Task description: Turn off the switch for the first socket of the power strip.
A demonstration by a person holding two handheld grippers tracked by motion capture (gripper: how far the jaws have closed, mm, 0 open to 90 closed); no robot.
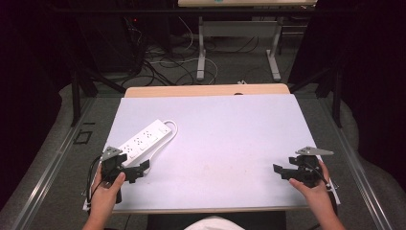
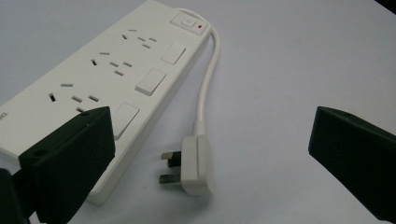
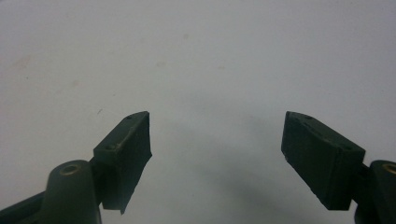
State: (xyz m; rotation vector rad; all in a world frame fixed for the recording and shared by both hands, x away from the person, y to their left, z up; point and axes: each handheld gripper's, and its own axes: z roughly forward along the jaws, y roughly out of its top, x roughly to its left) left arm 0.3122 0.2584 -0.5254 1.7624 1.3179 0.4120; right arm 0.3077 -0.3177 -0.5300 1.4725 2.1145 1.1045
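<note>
1. From the high view, your left gripper (image 1: 139, 171) sits at the bench's (image 1: 225, 143) near-left, its jaws apart, just beside the near end of the white power strip (image 1: 143, 139).
2. Your left gripper view adds detail: the strip's plug (image 2: 196, 163) lies on the bench beside it, pins toward the strip, cord (image 2: 208, 79) curving back.
3. Your right gripper (image 3: 215, 154) holds its jaws wide apart over bare bench.
</note>
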